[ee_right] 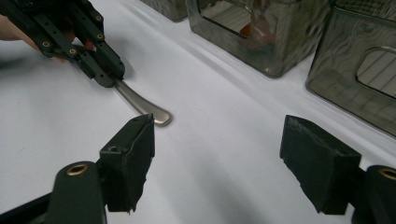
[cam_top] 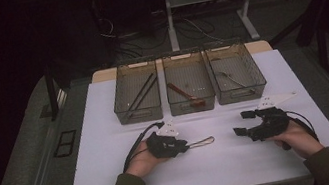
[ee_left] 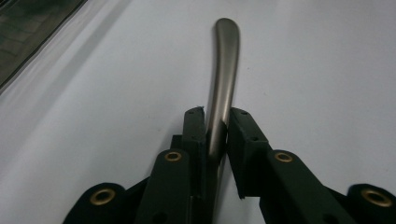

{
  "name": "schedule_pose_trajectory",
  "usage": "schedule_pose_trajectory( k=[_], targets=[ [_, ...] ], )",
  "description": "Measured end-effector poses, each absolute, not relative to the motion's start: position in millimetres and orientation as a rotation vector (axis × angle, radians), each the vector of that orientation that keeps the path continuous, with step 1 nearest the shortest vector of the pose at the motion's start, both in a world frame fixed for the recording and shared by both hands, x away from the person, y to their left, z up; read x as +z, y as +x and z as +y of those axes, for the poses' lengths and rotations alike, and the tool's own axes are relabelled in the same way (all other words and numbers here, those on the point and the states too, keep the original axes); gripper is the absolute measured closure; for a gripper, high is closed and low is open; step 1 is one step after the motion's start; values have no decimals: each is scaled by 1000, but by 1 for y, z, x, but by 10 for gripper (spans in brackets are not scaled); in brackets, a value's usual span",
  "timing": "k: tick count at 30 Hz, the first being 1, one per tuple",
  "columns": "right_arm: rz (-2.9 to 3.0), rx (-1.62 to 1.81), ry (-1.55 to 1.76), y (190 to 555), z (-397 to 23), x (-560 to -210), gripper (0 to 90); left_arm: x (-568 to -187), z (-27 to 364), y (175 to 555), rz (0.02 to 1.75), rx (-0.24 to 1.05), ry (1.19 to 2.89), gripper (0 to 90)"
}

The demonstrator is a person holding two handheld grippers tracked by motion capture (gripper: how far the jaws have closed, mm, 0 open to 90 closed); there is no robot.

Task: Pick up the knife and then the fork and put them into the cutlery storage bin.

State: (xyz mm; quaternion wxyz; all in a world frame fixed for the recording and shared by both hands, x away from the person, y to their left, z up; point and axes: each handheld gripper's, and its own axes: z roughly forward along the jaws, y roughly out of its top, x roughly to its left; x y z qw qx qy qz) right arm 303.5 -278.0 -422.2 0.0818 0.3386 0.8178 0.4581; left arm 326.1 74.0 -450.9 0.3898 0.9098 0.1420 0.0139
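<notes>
A white table (cam_top: 108,132) stood in a dim room, cables on the floor beyond, three smoky plastic bins (cam_top: 190,88) along its far edge. The left gripper (ee_left: 216,122) was clamped on a smooth, curved metal handle (ee_left: 224,70) lying near the table's middle, its long axis pointing toward the right gripper (ee_right: 219,154), whose black jaws stood apart, empty.

Three bins (cam_top: 136,93), two grippers (cam_top: 185,145), one metal handle (cam_top: 204,141).
</notes>
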Motion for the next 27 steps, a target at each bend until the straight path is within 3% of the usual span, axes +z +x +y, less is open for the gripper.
schedule_pose_trajectory(
  k=[17,27],
  targets=[
    [2639,1339,876,314,-262,-425,190,-444,72,321,293,36,2339,793],
    [2847,1264,587,327,-221,-403,221,-425,68,314,205,36,2322,792]
  ],
)
